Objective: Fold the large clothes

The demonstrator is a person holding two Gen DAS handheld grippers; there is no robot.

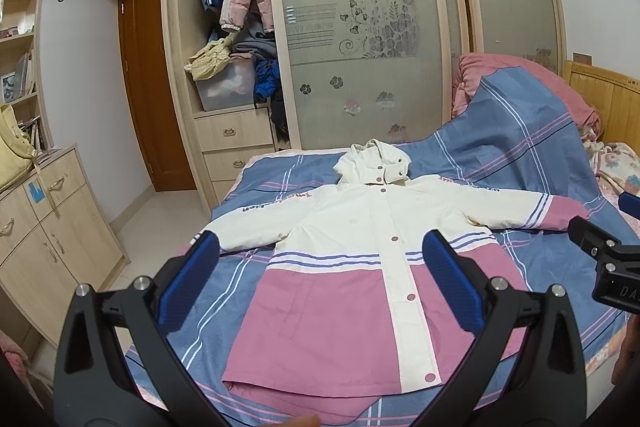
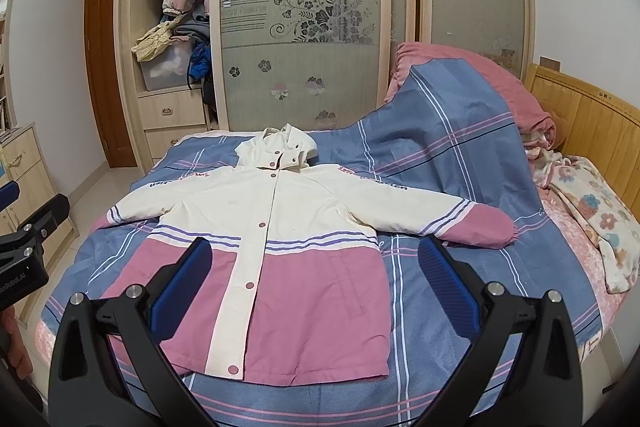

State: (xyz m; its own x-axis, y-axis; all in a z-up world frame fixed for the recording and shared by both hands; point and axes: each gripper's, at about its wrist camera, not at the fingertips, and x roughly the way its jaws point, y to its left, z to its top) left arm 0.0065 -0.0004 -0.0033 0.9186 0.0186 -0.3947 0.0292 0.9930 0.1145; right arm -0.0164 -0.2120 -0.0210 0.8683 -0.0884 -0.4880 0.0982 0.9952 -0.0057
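A cream and pink hooded jacket [image 1: 352, 267] lies flat and face up on the bed, buttoned, sleeves spread out to both sides, hood at the far end. It also shows in the right wrist view [image 2: 280, 251]. My left gripper [image 1: 320, 247] is open and empty, held above the jacket's lower half. My right gripper [image 2: 316, 255] is open and empty, held above the jacket's hem side. The right gripper's body [image 1: 608, 259] shows at the right edge of the left wrist view; the left gripper's body [image 2: 28, 247] shows at the left edge of the right wrist view.
The bed [image 2: 460, 287] has a blue plaid sheet. A heaped blue and pink quilt [image 2: 460, 115] lies at the far right, with a floral blanket [image 2: 600, 219] by the wooden headboard [image 2: 592, 119]. A wardrobe [image 1: 352, 27] stands behind; a cabinet [image 1: 52, 227] stands left.
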